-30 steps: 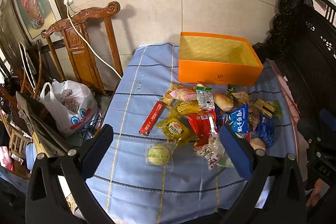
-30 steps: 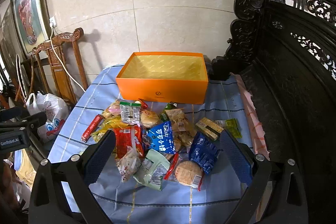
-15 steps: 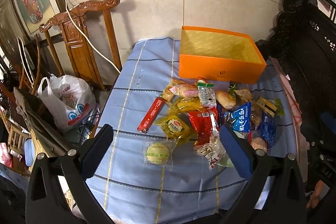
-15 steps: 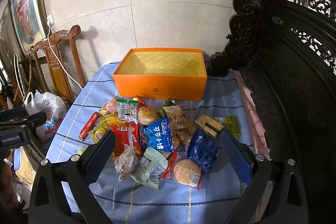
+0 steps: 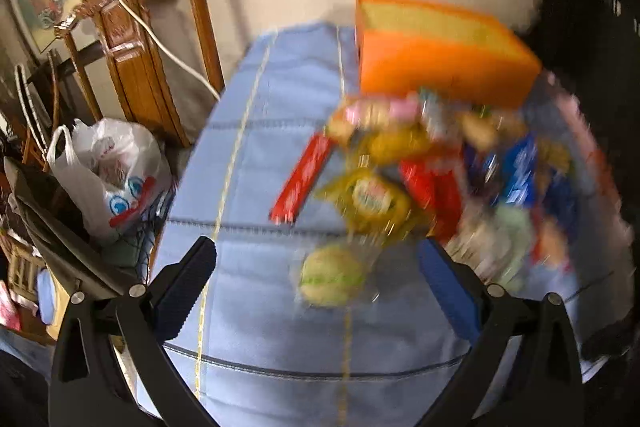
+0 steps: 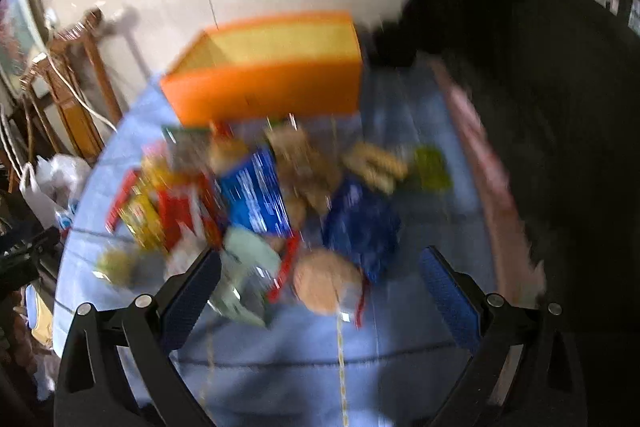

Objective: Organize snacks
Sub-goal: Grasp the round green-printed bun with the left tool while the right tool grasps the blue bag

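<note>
Both views are motion-blurred. An open orange box (image 5: 444,65) (image 6: 268,91) stands at the far side of a blue-clothed table (image 5: 256,131). Before it lies a pile of wrapped snacks. My left gripper (image 5: 318,281) is open and empty, with a round green-filled bun (image 5: 332,277) between its fingers' line of sight and a long red stick pack (image 5: 304,179) beyond. My right gripper (image 6: 320,287) is open and empty above a round tan cake (image 6: 326,283), a pale green packet (image 6: 248,267) and blue packets (image 6: 256,193).
A carved wooden chair (image 5: 136,39) with a white cable and a white plastic bag (image 5: 108,175) stand left of the table. Dark carved furniture (image 6: 540,87) lines the right side. A pink cloth edge (image 6: 480,155) runs along the table's right.
Both grippers have moved forward and down toward the snack pile, so the snacks look larger. Both stay open. Nothing has been picked up.
</note>
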`<state>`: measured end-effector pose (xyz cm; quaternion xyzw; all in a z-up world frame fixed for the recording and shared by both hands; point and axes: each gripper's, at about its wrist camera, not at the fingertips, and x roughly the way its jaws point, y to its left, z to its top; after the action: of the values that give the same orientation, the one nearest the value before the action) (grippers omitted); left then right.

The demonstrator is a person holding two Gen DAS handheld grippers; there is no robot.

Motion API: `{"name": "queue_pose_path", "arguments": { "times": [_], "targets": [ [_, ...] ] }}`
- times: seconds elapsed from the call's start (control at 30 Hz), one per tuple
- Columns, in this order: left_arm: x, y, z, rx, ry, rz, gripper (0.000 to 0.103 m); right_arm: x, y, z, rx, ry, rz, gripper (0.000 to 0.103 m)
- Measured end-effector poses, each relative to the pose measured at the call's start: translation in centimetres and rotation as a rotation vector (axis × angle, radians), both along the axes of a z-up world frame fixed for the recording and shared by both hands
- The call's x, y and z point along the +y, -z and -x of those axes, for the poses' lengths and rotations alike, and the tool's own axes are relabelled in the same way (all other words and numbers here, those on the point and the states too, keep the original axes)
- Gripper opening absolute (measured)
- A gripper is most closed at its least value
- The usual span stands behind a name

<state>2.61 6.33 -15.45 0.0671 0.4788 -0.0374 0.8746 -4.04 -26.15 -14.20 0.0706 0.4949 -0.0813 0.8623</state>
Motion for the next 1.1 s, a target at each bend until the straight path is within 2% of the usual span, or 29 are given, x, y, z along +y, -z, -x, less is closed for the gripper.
{"name": "queue_pose_path", "arguments": {
  "times": [0.1,0.33,0.53,0.6,0.67,0.8,0.9,0.93,0.97,1.0,1.07,1.1],
  "targets": [
    [-0.3,3.4,0.1,0.05,0.013,-0.018,0.099,-0.7,2.4,0.3,0.041,0.028,0.009,0.099],
    [-1.7,8.6,-1.0,0.091,0.031,-0.066,0.099,-4.0,4.2,0.4,0.042,0.121,-0.014,0.1],
    [-1.6,11.4,-2.0,0.119,0.019,-0.083,0.099,-3.3,6.4,-1.7,0.057,0.093,0.0,0.099],
    [-1.6,12.1,-2.1,0.118,0.021,-0.094,0.099,-3.6,7.1,-3.4,0.05,0.11,-0.028,0.099],
    [-1.5,13.4,-2.5,0.144,0.022,-0.112,0.099,-4.3,8.0,-5.0,0.054,0.148,-0.1,0.1],
    [-0.4,14.2,-2.1,0.09,0.014,-0.047,0.099,-6.0,10.4,-7.3,0.092,0.255,-0.194,0.099],
    [1.3,15.0,-1.6,0.058,-0.006,0.068,0.099,-6.5,12.5,-8.4,0.133,0.315,-0.268,0.1],
    [1.2,15.0,-1.6,0.047,0.006,0.056,0.099,-6.6,13.0,-8.6,0.143,0.324,-0.267,0.097],
    [1.0,15.0,-1.4,0.033,0.018,0.038,0.099,-6.5,13.3,-8.6,0.147,0.33,-0.264,0.086],
    [0.9,14.9,-1.3,0.033,0.019,0.035,0.099,-6.7,13.5,-8.4,0.137,0.334,-0.29,0.084],
    [1.2,14.9,-1.4,0.049,0.015,0.048,0.099,-6.9,13.3,-7.9,0.111,0.33,-0.304,0.073],
    [1.3,14.7,-1.2,0.043,0.025,0.063,0.087,-6.9,13.1,-7.9,0.113,0.317,-0.296,0.069]
  ]
}}
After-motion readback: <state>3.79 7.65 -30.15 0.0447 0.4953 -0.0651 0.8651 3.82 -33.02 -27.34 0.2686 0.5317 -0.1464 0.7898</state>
